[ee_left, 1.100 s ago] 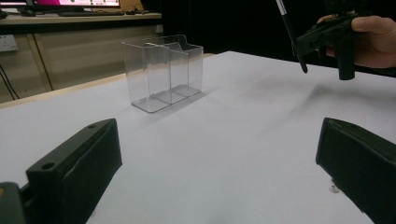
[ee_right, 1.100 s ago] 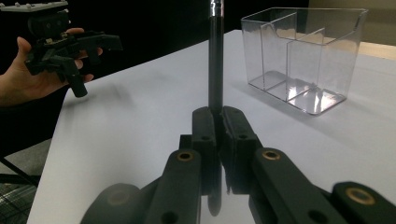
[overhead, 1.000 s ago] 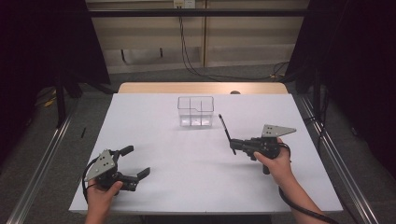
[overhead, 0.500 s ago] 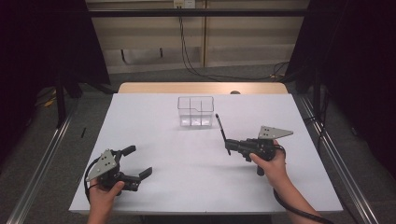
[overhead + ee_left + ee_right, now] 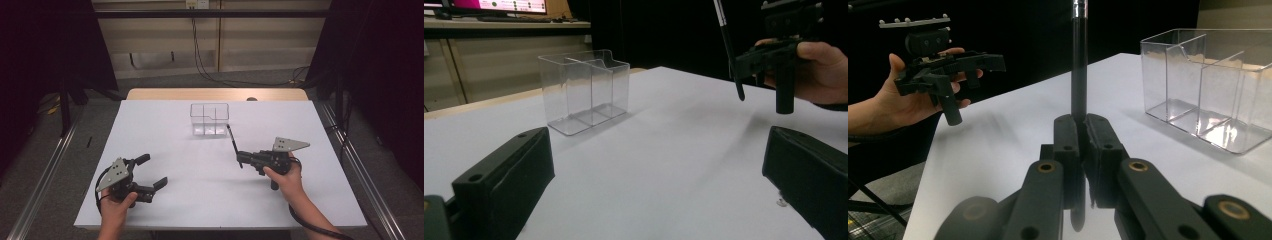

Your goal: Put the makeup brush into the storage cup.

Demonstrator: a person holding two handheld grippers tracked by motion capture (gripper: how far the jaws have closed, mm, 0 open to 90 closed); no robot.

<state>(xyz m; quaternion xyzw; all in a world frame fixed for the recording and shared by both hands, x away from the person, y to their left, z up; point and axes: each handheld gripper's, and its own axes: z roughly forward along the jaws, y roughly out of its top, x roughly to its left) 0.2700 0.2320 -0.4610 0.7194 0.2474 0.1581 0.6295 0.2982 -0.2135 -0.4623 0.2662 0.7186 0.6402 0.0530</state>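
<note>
black pen is clamped in the right claw near the clear box; left claw gapes apart.

A white-topped table fills the middle of the frame, a wooden strip along its far edge. A clear divided box stands upper centre.

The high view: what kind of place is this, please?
Probably a lab or recording room: a white table set among dark curtains, cables along the wall, a monitor behind, and a hand-held tool in each hand.
</note>
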